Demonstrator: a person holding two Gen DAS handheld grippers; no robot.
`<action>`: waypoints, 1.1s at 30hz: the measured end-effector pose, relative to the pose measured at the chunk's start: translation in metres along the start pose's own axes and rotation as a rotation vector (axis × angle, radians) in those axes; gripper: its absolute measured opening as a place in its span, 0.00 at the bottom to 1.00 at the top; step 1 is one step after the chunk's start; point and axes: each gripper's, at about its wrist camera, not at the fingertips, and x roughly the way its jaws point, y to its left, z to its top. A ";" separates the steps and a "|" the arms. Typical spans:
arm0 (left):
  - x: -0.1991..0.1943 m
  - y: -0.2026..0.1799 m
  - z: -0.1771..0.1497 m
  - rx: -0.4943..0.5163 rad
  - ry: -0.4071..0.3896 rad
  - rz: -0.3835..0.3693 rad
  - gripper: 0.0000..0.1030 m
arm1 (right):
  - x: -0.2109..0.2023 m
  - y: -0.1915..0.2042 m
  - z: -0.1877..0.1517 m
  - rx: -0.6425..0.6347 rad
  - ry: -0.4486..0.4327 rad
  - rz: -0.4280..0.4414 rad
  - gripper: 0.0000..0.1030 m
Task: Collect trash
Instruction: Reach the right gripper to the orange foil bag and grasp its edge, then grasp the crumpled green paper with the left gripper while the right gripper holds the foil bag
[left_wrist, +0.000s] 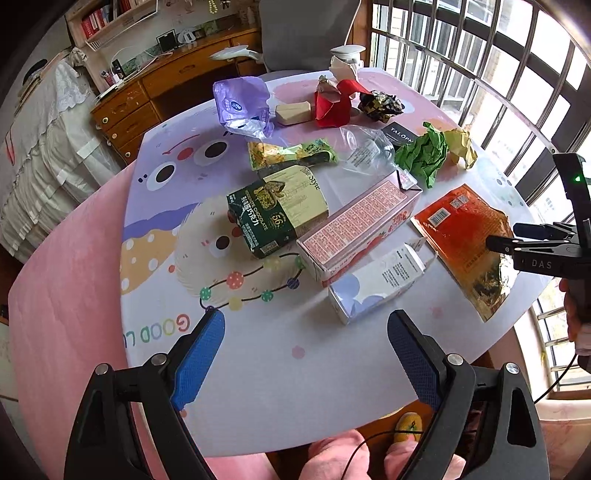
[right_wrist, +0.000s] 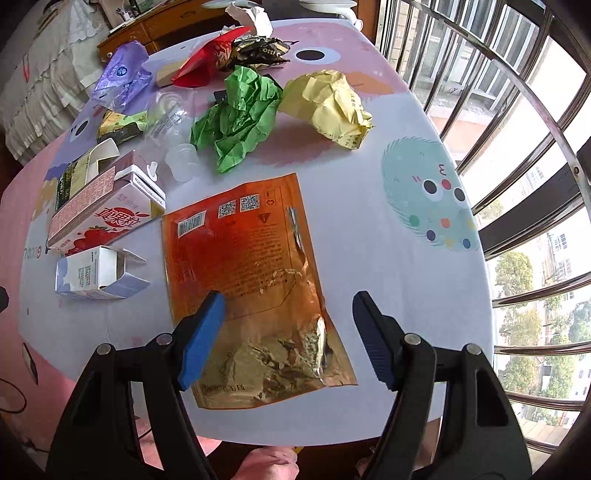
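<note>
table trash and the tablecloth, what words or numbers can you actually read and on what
"CHOCOLATE" and "56": green chocolate box
"Style": cream flap of that box
"TALOPN": black card
"GOOD L", upside down: tablecloth
"DAS": right gripper
"真果粒": pink strawberry carton
Orange pouch: barcode and QR codes; print too small to read

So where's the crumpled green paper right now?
The crumpled green paper lies on the far half of the table, touching the crumpled yellow paper on its right and just beyond the orange foil pouch.
</note>
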 end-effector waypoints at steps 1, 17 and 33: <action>0.003 0.001 0.005 0.004 -0.001 -0.002 0.89 | 0.006 0.000 0.002 0.002 0.009 0.012 0.67; 0.026 0.001 0.044 0.056 0.007 -0.065 0.89 | 0.015 0.043 -0.010 -0.107 0.001 -0.033 0.18; 0.027 -0.018 0.095 0.154 -0.025 -0.155 0.89 | -0.054 0.054 -0.017 0.063 -0.097 -0.043 0.00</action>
